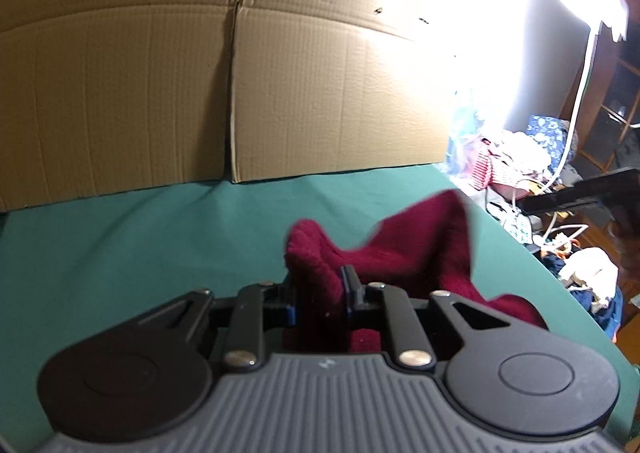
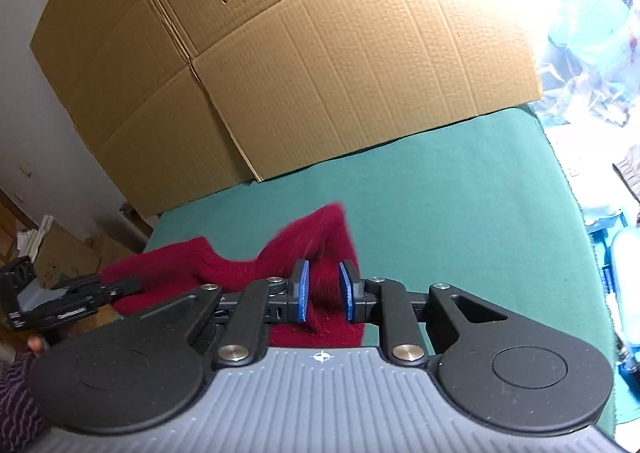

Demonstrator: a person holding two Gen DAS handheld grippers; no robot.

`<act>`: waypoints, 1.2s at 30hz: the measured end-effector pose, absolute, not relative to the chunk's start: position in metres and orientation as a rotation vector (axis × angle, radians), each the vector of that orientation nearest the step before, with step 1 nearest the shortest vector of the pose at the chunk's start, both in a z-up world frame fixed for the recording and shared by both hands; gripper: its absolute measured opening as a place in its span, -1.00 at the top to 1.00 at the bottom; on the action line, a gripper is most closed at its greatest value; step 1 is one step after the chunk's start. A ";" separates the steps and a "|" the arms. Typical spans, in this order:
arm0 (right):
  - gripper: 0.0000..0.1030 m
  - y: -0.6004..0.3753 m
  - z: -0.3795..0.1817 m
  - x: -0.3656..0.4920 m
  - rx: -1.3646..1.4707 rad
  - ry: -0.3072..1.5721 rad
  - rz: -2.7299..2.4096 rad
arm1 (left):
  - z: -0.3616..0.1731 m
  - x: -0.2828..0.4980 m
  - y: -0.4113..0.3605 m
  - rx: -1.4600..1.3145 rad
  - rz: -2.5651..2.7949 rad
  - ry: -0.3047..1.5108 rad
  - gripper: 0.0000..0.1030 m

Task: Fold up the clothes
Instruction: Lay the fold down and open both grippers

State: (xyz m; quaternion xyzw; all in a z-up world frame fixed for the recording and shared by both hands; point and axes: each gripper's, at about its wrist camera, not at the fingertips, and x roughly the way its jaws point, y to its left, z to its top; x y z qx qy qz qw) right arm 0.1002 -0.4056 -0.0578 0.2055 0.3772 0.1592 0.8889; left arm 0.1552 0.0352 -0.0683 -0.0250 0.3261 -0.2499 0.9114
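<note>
1. The left gripper (image 1: 320,293) had its jaws nearly together, pinched on a fuzzy bunch of the dark red knit garment (image 1: 404,253); the cloth filled the gap between the fingers and spilled out ahead of them.
2. The right gripper (image 2: 325,291) was likewise drawn in close, its blue pads (image 2: 303,291) pressed on a fold of the same garment.
3. The garment hung between the two grips, sagging in the middle and trailing off beyond the fingertips, above the green table cover (image 1: 120,253). Whether its lower edge touched the cover I could not quite tell, the cloth being blurred.
4. It looked soft, light and limp, a fluffy knit that would stretch and droop rather than hold a line.
5. I judged corners or hems the best hold, well apart, since a pinch mid-fabric would only gather a lump.
</note>
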 end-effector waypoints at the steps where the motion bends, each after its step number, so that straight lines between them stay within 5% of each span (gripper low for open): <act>1: 0.61 -0.403 -0.058 0.101 0.400 0.792 0.339 | -0.069 0.152 0.033 -0.038 -0.514 0.673 0.70; 3: 0.54 -0.397 -0.058 0.102 0.346 0.808 0.353 | -0.071 0.149 0.027 -0.005 -0.507 0.678 0.69; 5: 0.02 -0.389 -0.062 0.110 0.331 0.829 0.349 | -0.075 0.154 0.021 0.022 -0.487 0.691 0.67; 7: -0.21 -0.383 -0.065 0.124 0.341 0.840 0.326 | -0.079 0.161 0.014 0.046 -0.461 0.703 0.56; 13: -0.24 -0.362 -0.083 0.177 0.226 0.891 0.308 | -0.098 0.200 0.015 0.055 -0.369 0.743 -0.11; 21: -0.24 -0.364 -0.121 0.215 0.265 0.941 0.373 | -0.141 0.244 0.034 -0.014 -0.323 0.844 -0.12; 36: -0.30 -0.369 -0.149 0.233 0.336 0.904 0.668 | -0.164 0.253 0.049 -0.112 -0.439 0.895 -0.55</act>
